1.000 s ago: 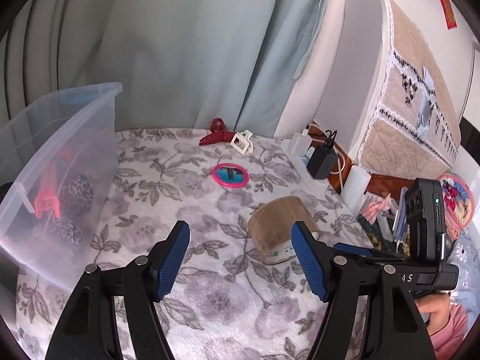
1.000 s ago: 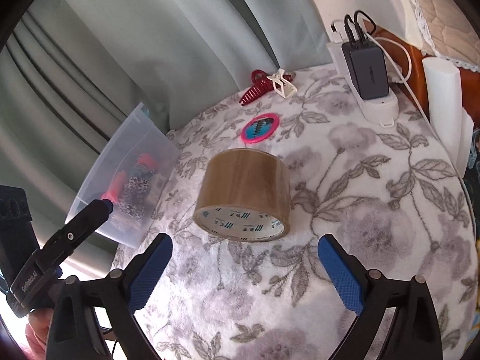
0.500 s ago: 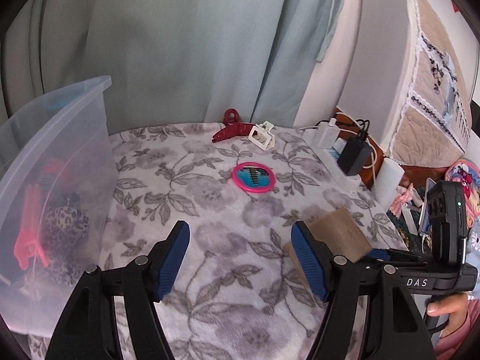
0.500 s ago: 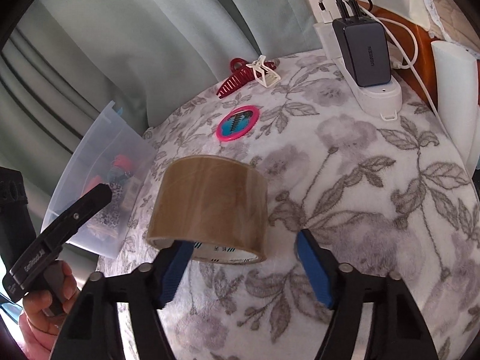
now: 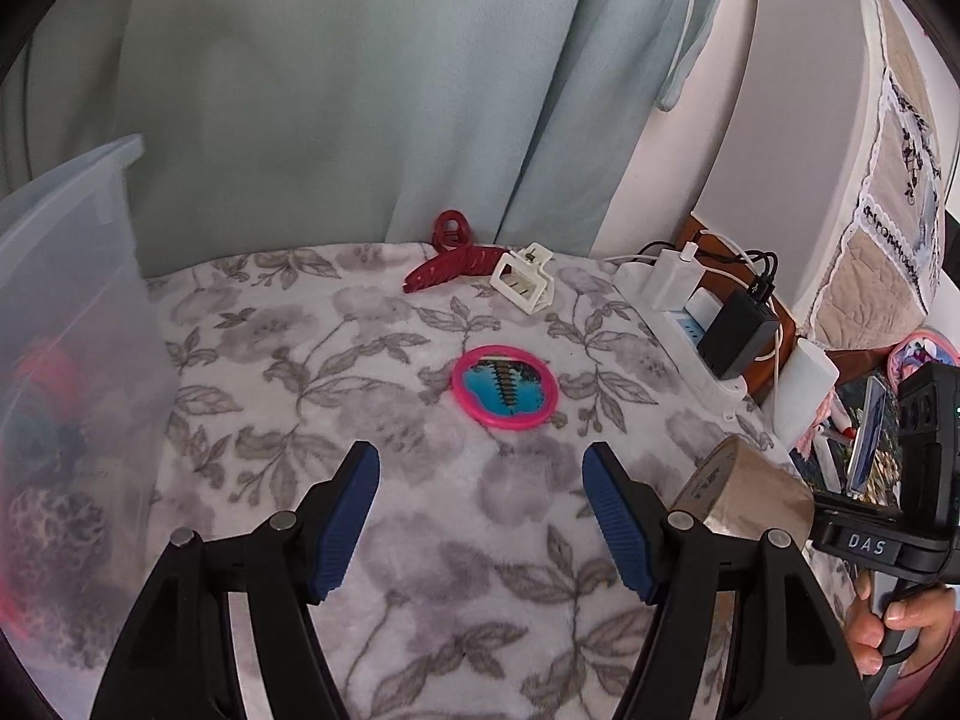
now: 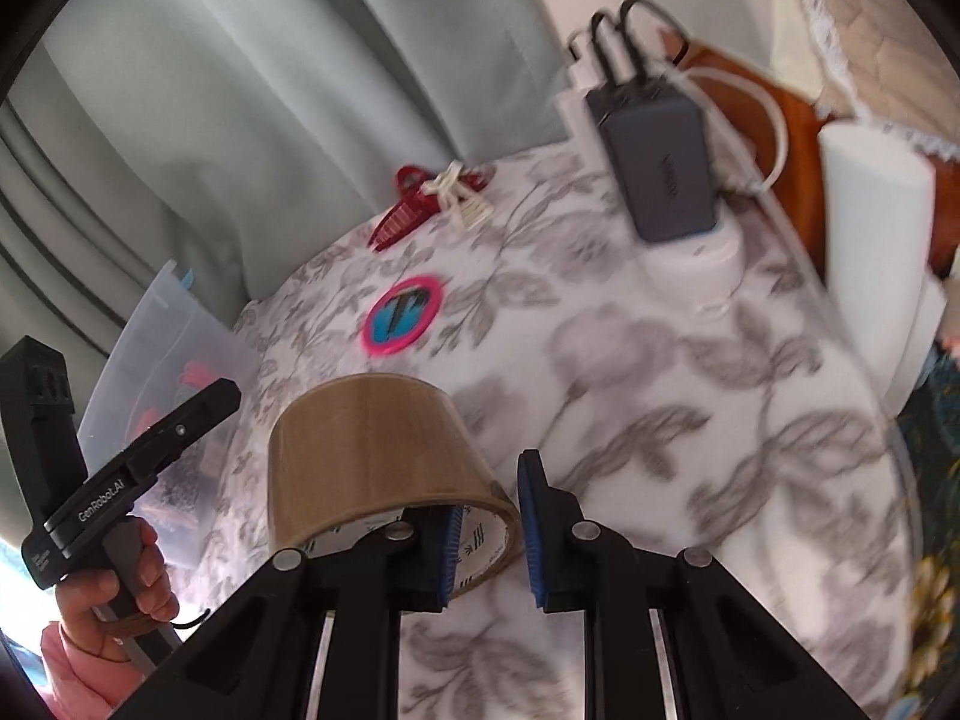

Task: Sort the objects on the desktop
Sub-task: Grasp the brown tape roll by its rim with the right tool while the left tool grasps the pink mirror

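My right gripper point(image 6: 489, 531) is shut on the wall of a brown tape roll point(image 6: 366, 456), one finger inside the core and one outside. The roll also shows at the right of the left wrist view point(image 5: 747, 495). My left gripper point(image 5: 480, 516) is open and empty above the floral cloth, short of a pink round mirror point(image 5: 504, 387). A dark red hair claw point(image 5: 453, 258) and a white hair clip point(image 5: 523, 282) lie at the back by the curtain. A clear plastic bin point(image 5: 66, 324) with hair items stands at the left.
A white power strip point(image 5: 696, 330) with a black charger point(image 5: 741, 333) and cables lies along the right edge. A white foam block point(image 6: 879, 240) stands beside it. The curtain point(image 5: 360, 90) closes off the back. A padded headboard point(image 5: 888, 180) is at the far right.
My right gripper has closed on the tape roll's wall and tilted it up. My left gripper has moved forward toward the pink mirror, still open.
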